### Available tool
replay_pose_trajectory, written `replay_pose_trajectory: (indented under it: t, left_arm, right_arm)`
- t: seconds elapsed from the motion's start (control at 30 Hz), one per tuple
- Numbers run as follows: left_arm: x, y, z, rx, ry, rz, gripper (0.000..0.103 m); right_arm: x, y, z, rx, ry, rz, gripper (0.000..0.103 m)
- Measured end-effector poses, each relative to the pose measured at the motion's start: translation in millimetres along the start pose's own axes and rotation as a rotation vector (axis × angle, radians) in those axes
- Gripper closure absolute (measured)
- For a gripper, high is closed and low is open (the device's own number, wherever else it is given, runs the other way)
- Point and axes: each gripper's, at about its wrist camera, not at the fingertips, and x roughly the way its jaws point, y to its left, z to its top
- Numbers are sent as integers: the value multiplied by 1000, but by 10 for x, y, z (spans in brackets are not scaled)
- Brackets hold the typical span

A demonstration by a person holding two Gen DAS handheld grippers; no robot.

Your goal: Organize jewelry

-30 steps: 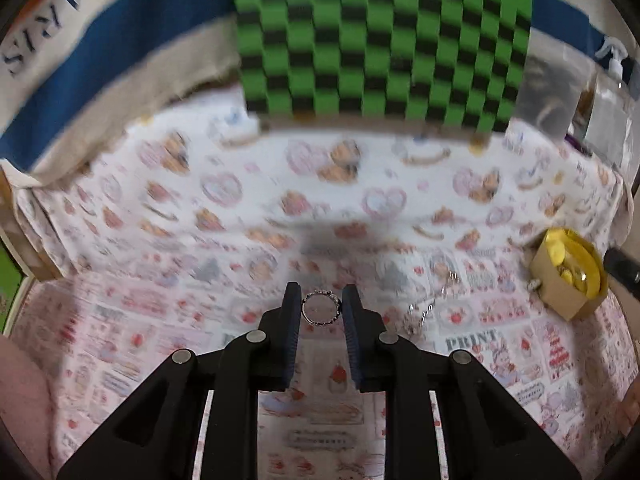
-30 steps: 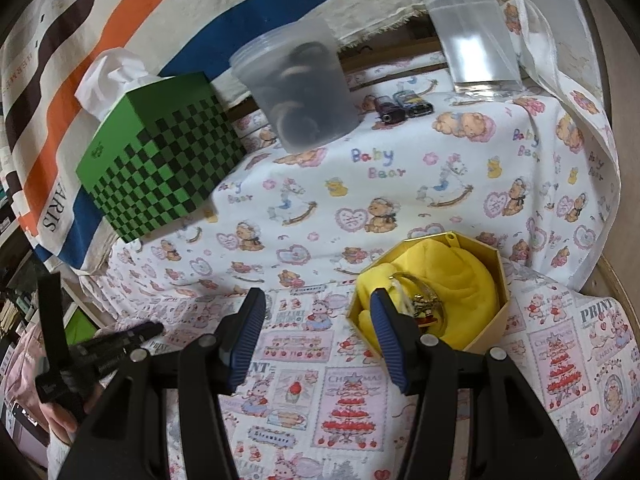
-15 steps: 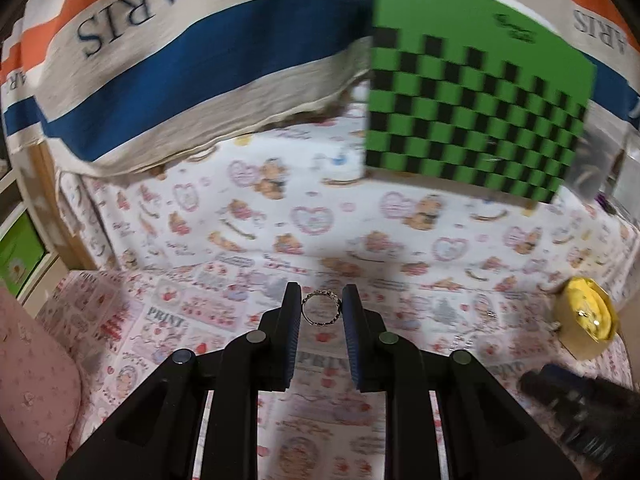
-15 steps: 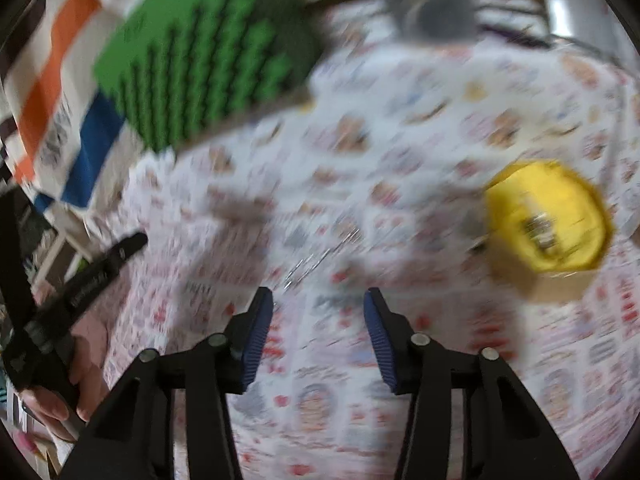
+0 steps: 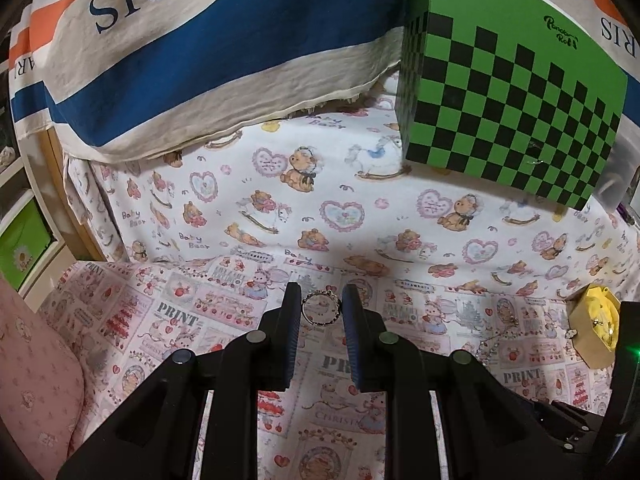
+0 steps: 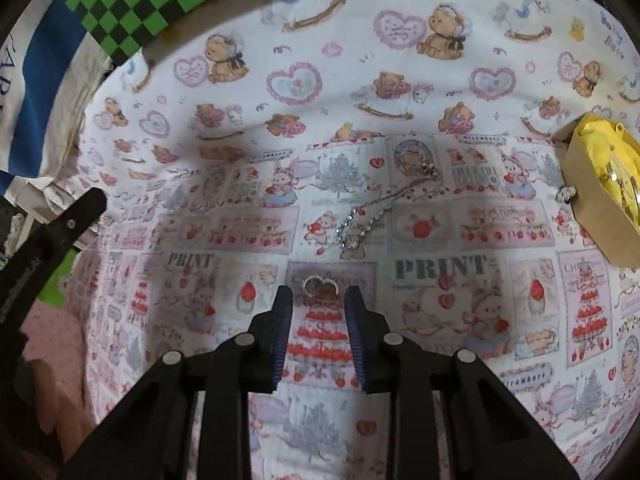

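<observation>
In the left wrist view, the left gripper (image 5: 321, 309) pinches a thin beaded ring (image 5: 320, 309) between its two blue-padded fingertips, jaws closed down to the ring's width, above the printed cloth (image 5: 168, 320). A green-and-black checkered box (image 5: 508, 108) stands at the back right, beside a striped fabric (image 5: 192, 40) with lettering. A small cardboard box (image 5: 592, 330) lined in yellow sits far right, with a sparkly chain (image 5: 490, 344) lying near it.

In the right wrist view, the right gripper (image 6: 319, 298) is open and holds nothing; a small silver ring (image 6: 320, 284) lies on the cloth just ahead of the gap between its fingertips. The chain (image 6: 368, 216) lies further ahead, the cardboard box (image 6: 600, 192) at the right edge.
</observation>
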Motion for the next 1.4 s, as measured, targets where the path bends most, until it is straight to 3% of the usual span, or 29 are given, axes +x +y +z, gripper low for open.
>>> replay_pose_trajectory:
  t: [0.5,0.97,1.03,1.3,1.4]
  left_arm:
    - [22,50,18,-34,18,-22,83]
    - [-104,6,40,-20,-20,-32,83]
    - [-121,-1,44,-18,-26,-36,83]
    - [-176,-17,50,-14,-43,-39,83]
    - [-182,-3,50,-19,-45,-36,83]
  right_arm:
    - [110,254,16,-76,-35,-103,89]
    - [133,278,-8,-118,-79,-102,92]
    - [70,239,-22,-117,-88,-73,101]
    - [-71,162,-22,-157,-120,-58,101]
    - [-49,176,-3,-173,-114,-60,96]
